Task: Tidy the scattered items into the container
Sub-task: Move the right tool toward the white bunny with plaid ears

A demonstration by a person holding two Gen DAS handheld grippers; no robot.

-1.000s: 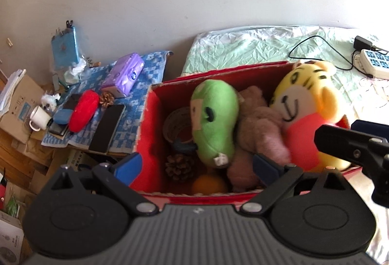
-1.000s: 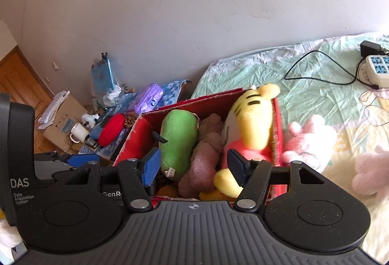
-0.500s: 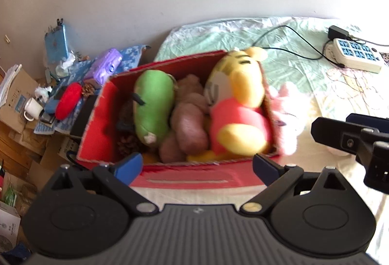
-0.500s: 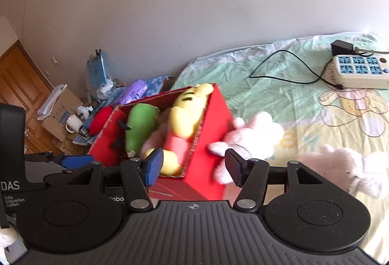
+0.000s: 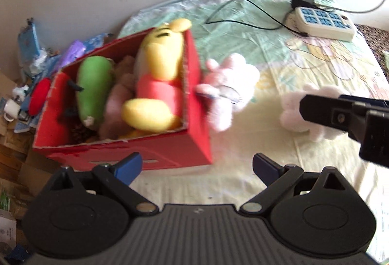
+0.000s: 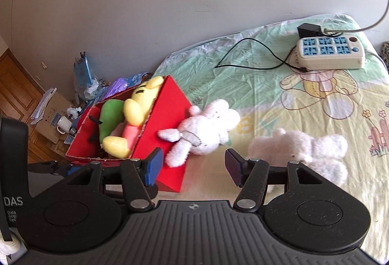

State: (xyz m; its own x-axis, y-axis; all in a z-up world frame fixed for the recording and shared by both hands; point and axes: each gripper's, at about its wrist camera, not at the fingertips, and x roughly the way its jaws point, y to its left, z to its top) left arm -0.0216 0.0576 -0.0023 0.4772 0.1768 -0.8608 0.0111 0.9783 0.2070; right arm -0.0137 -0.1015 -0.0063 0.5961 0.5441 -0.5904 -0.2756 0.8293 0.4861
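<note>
Tools, our left tool (image 5: 195, 166) and right tool (image 6: 192, 165), gape empty; white plush bunny (image 6: 206, 131) leans against red box (image 6: 167, 109).

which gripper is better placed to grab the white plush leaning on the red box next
Right, probably. The right gripper is open and the white plush lies just ahead, roughly between its fingers. The left gripper, also open, faces the red box corner, with the plush further off.
</note>
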